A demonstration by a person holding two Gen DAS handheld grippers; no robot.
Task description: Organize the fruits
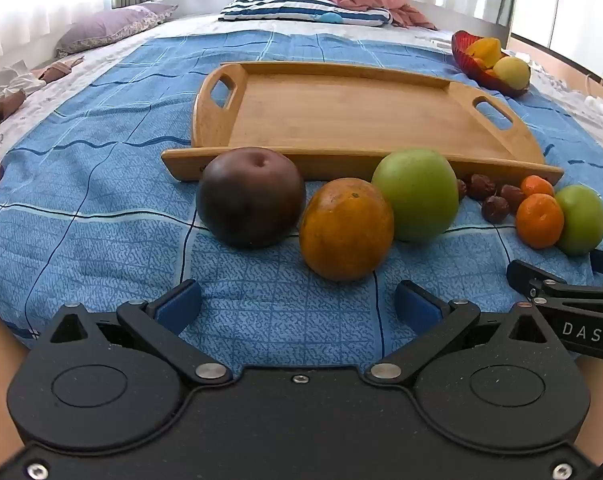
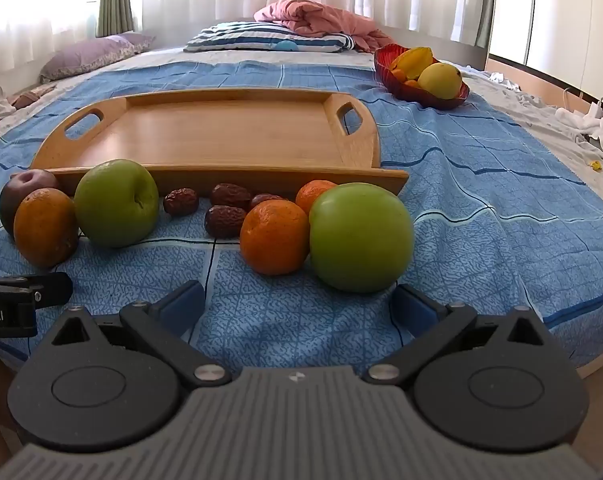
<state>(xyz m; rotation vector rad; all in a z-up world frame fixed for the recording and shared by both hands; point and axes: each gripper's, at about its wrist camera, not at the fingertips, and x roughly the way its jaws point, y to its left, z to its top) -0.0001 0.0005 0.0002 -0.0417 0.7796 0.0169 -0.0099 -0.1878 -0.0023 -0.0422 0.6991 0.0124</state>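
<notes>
Two views share one scene. From the left wrist, the left claw [image 1: 297, 304] hangs open and empty above the blue bedspread [image 1: 101, 184]. At 12 o'clock lies a wooden tray [image 1: 341, 116], bare inside. Along its near edge sit a dark brown fruit [image 1: 250, 197], an orange [image 1: 346, 229] touching a green apple [image 1: 416, 194], then red dates [image 1: 491, 200], two mandarins [image 1: 539, 220] and a second green apple [image 1: 581, 219] toward 2 o'clock. A red bowl [image 1: 467, 58] of yellow fruit stands at 1 o'clock.

From the right wrist, the right claw [image 2: 297, 308] is likewise spread wide, holding nothing. The second green apple [image 2: 360, 237] sits just ahead at 12 o'clock, touching a mandarin [image 2: 275, 236]; the tray [image 2: 221, 136] lies beyond, the bowl [image 2: 421, 92] at 1 o'clock.
</notes>
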